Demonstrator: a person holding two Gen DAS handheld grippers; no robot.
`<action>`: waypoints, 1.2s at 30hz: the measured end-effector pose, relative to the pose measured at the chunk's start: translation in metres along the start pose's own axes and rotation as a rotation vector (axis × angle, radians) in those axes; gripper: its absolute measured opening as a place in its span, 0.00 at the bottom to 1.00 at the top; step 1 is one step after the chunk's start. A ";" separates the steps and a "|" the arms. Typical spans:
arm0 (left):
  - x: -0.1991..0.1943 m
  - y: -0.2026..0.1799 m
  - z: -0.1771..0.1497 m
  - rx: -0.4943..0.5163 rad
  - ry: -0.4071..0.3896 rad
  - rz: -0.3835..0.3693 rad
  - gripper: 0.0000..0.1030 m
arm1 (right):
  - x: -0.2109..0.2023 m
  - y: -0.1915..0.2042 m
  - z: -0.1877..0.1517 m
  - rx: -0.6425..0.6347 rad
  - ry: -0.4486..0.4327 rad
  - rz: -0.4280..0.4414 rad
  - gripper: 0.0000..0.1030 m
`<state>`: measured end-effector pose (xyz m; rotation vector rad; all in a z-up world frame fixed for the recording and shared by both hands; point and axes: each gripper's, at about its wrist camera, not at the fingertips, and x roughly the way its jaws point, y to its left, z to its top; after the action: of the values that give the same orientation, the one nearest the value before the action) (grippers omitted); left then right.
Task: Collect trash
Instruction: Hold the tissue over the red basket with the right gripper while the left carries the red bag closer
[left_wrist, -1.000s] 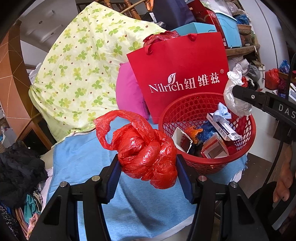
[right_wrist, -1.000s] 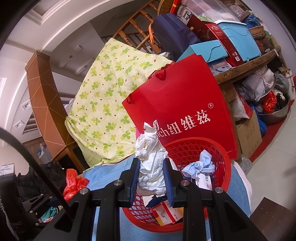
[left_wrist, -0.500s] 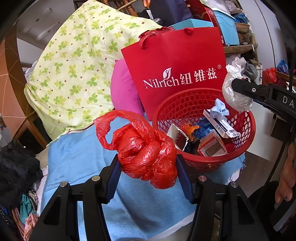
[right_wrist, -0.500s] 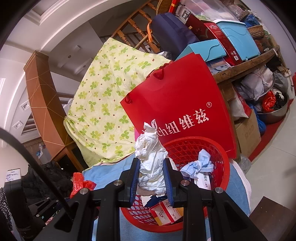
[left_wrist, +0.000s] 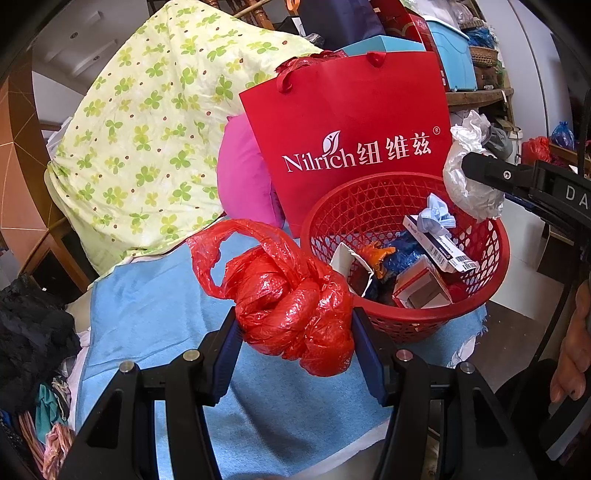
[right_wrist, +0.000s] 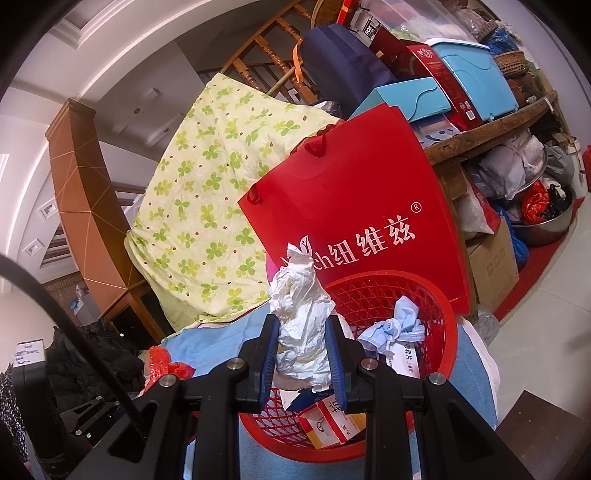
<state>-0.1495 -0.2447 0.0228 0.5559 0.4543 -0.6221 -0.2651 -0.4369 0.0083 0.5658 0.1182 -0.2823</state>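
My right gripper (right_wrist: 302, 360) clenches a crumpled white plastic wad (right_wrist: 301, 332) over the red mesh plastic basket (left_wrist: 495, 236); my left gripper (left_wrist: 295, 345) grips a knotted red plastic bag (left_wrist: 291, 295) beside it — released early, the bag could snag the rim.

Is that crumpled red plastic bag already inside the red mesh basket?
No, the crumpled red plastic bag is pinched between the left gripper's fingers, outside the red mesh basket, above the blue cloth.
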 end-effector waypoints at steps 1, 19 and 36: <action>0.000 0.000 0.000 -0.002 0.000 0.001 0.58 | 0.001 0.000 0.000 0.001 0.001 -0.001 0.27; 0.018 -0.004 -0.002 -0.003 0.021 -0.026 0.58 | 0.002 -0.001 0.002 0.004 0.009 -0.008 0.27; 0.029 -0.001 0.008 -0.009 0.010 -0.042 0.58 | 0.005 -0.006 0.002 0.011 0.014 -0.022 0.27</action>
<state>-0.1276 -0.2624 0.0128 0.5419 0.4793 -0.6578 -0.2620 -0.4440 0.0055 0.5780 0.1359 -0.3002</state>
